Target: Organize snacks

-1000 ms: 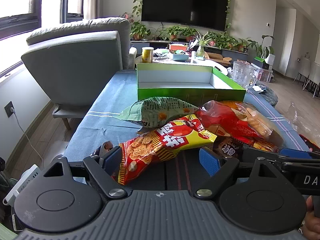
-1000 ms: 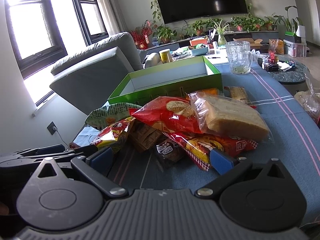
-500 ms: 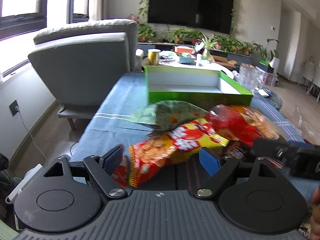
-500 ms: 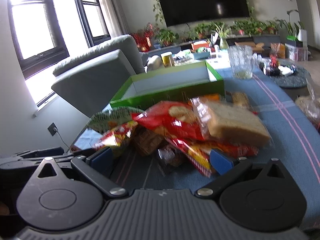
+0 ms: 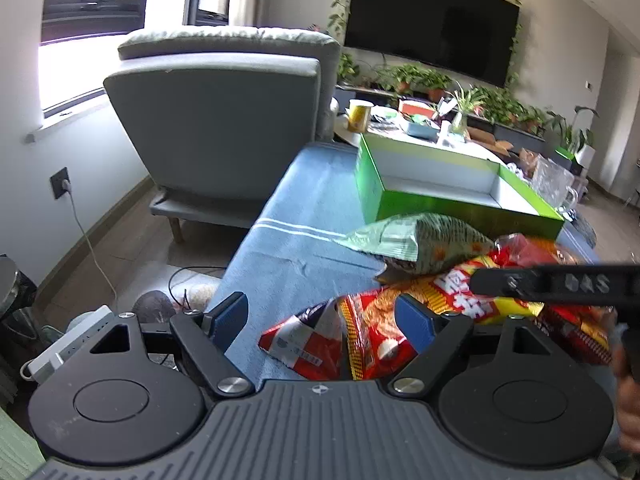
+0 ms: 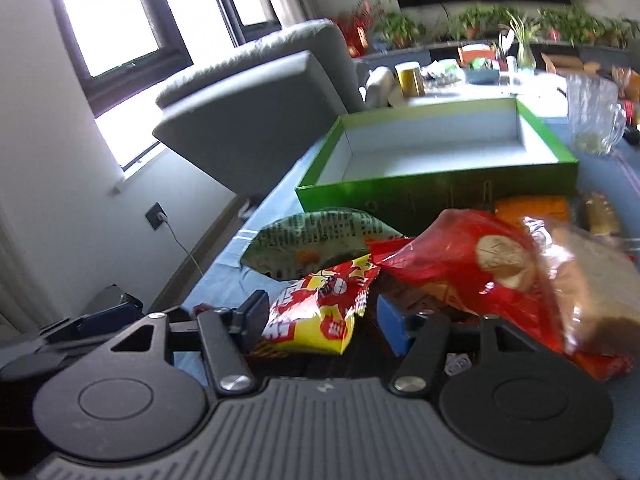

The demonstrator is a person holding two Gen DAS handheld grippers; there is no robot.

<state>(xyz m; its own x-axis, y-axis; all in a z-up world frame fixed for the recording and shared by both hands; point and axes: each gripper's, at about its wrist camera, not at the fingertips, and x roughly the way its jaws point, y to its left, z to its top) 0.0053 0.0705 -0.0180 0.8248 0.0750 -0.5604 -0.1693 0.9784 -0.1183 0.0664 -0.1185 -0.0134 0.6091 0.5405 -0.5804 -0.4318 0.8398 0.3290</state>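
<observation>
Left hand-held gripper (image 5: 326, 320): fingers wide apart, nothing held. Right hand-held gripper (image 6: 324, 318): fingers straddle red-yellow snack bag (image 6: 320, 312), contact unclear (blur).

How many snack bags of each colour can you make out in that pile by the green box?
Green bag: 1
Red-and-yellow bag: 1
Red bag: 1
Clear bread bag: 1
Orange packet: 1
Total: 5 clearly visible; others are buried or too blurred to count.
</observation>
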